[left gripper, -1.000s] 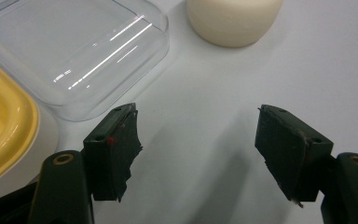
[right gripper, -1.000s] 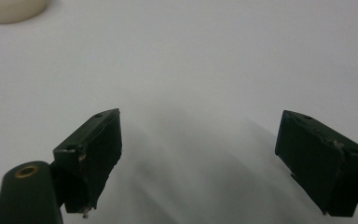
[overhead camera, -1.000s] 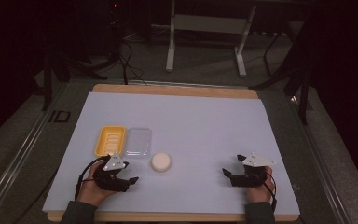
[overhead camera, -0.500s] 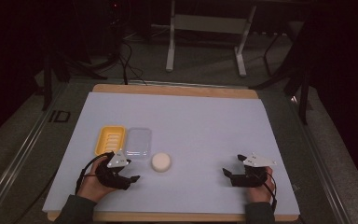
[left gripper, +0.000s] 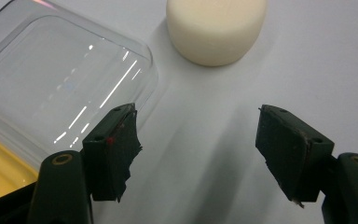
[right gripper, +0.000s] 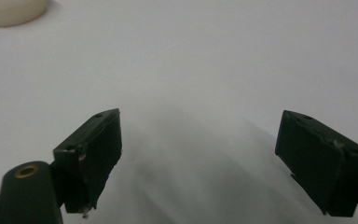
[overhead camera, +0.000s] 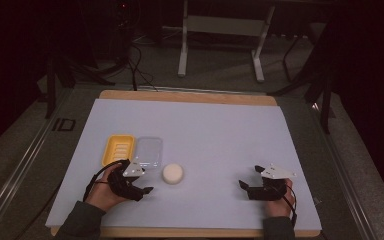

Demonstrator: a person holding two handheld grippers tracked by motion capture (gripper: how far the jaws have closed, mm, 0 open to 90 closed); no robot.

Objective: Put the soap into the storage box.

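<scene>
At the left edge of the high view, on the dark floor beside the counter (overhead camera: 230, 125), the letters "ID" (overhead camera: 62, 124) are being shown in white; no other writing can be read. In the lower left of that view, the left tongs (overhead camera: 141, 188) are being held low over the white counter surface by the person's left hand (overhead camera: 105, 187), the wrist angled toward the centre of the frame. Its jaws are being kept wide apart, with nothing between them. Just above them, a yellow tray (overhead camera: 118, 149) and a clear lid (overhead camera: 147, 151) are lying side by side, touching. A round cream block (overhead camera: 172, 173) is sitting just right of the left tongs, apart from them. In the left gripper view, the lid (left gripper: 60, 79) is lying at the upper left and the block (left gripper: 216, 28) at the top centre. In the lower right of the high view, the right tongs (overhead camera: 244, 188) are being held by the right hand (overhead camera: 277, 200), pointing left, jaws spread and empty.
</scene>
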